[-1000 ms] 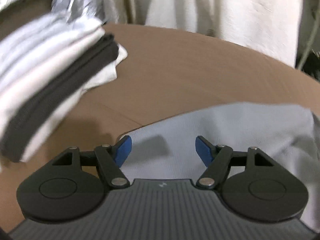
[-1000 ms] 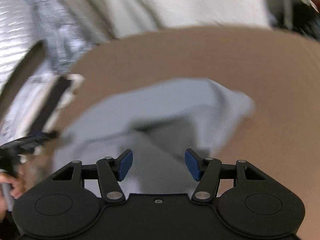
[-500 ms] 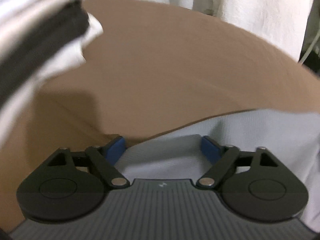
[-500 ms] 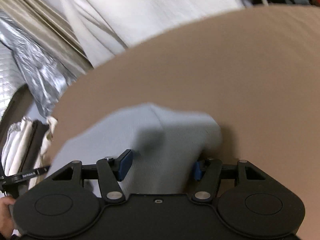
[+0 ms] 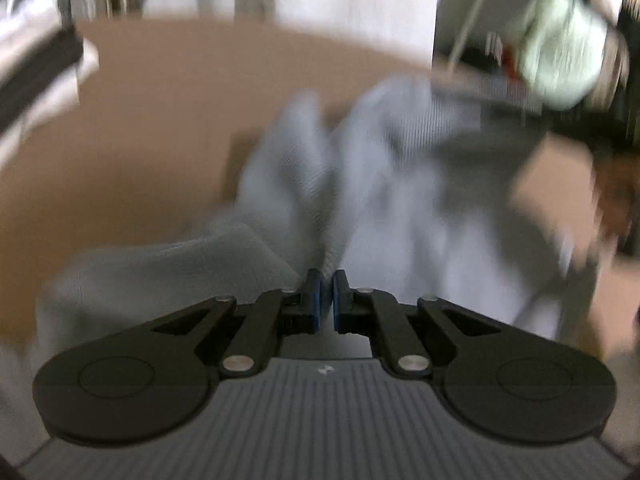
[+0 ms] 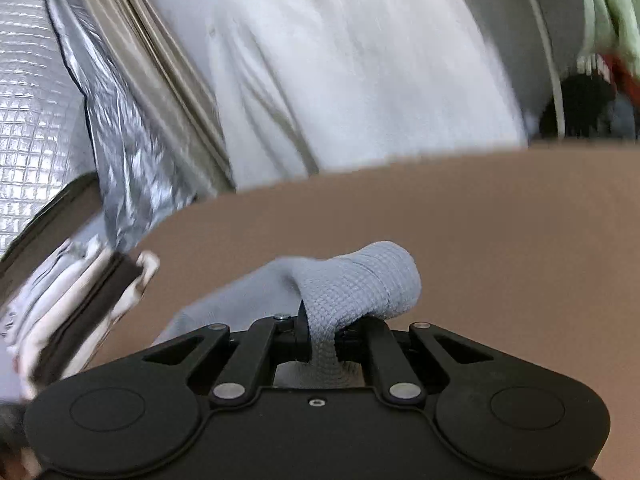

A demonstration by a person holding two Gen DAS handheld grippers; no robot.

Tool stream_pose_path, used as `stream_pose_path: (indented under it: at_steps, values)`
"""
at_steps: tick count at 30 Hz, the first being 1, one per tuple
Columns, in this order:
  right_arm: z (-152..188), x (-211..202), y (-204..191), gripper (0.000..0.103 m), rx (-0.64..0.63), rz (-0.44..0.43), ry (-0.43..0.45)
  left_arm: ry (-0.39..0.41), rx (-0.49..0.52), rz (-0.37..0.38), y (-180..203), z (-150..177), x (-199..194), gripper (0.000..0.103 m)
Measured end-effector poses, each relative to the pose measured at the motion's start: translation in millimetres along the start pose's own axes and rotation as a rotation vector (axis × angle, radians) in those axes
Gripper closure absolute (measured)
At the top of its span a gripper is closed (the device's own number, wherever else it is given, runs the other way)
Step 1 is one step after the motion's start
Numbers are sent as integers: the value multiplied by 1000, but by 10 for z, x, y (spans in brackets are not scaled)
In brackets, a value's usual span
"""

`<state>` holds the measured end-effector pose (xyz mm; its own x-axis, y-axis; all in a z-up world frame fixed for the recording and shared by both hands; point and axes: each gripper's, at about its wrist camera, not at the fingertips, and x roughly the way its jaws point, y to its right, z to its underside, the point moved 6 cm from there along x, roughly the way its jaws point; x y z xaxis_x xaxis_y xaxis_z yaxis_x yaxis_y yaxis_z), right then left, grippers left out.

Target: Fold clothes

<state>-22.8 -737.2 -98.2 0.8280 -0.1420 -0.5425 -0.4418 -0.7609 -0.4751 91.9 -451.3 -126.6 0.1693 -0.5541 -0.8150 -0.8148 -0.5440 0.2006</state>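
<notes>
A brown desk spreads ahead of the right claw and runs off to its right, its far edge curving across the view. Beyond that edge, straight ahead of the claw, hangs a wide white cloth with soft vertical creases. To the upper left of the claw stands crinkled silver foil sheeting with a quilted grid pattern, and beige curtain folds run down between the foil and the white cloth. Far to the upper right, past the desk's edge, there is a blurred pale green object, a thin white cord hanging down, and something red and dark that is too smeared to identify.
</notes>
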Motion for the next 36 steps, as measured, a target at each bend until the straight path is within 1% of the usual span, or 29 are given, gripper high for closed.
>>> stream_pose_path:
  at_steps: [2,3,6,8,9,10,11,12,14,15,16,18,19,20,21,22,24,25,26,28,30,31,33,36]
  values:
    - [27,26,171,95,80,-6,-33,-50,28,-28,52,180,51,98]
    - [40,105,245,95,116,16,-55,-63,41,-39,74,232,53,98]
    - [131,228,427,94,187,53,-101,5,47,-14,106,36,-193,94]
    - [202,264,490,94,204,69,-114,80,39,9,127,-147,-423,84]
    - [216,269,502,94,207,72,-115,112,36,1,116,-243,-512,63]
    - [220,264,505,94,207,72,-114,143,30,-18,89,-338,-587,39]
    - [224,259,508,94,207,71,-113,164,14,-48,30,-417,-612,34]
    - [227,253,511,94,206,71,-112,171,-5,-65,-39,-468,-593,32]
    - [218,259,480,94,183,64,-102,178,-48,-98,-183,-561,-535,31]
    - [211,264,460,94,169,60,-96,170,-81,-107,-275,-583,-451,31]
    - [205,269,440,94,155,56,-90,159,-116,-94,-367,-589,-355,31]
    - [191,278,399,94,127,47,-78,122,-194,14,-521,-539,-125,31]
    - [185,283,379,94,113,43,-71,104,-224,62,-530,-504,-31,31]
    - [178,288,359,94,99,39,-65,86,-254,111,-538,-470,62,32]
    - [172,292,339,94,85,35,-59,76,-264,128,-539,-446,134,37]
    - [159,303,314,94,69,28,-48,83,-238,86,-526,-440,164,60]
    - [112,321,278,94,38,23,-18,91,-179,1,-494,-421,214,91]
    - [72,321,264,94,15,28,1,82,-131,-37,-463,-416,208,96]
    - [31,321,250,94,-7,34,20,85,-81,-75,-439,-476,185,98]
    - [-50,321,221,95,-53,44,58,95,10,-172,-428,-660,145,100]
    - [-204,309,181,95,-127,64,129,119,82,-272,-505,-951,52,100]
    - [-289,301,158,95,-168,75,168,133,112,-309,-549,-1117,-7,100]
    - [-378,291,174,95,-180,77,189,162,165,-380,-633,-1445,-104,100]
    - [-426,319,208,95,-204,79,197,220,207,-470,-658,-1867,-126,100]
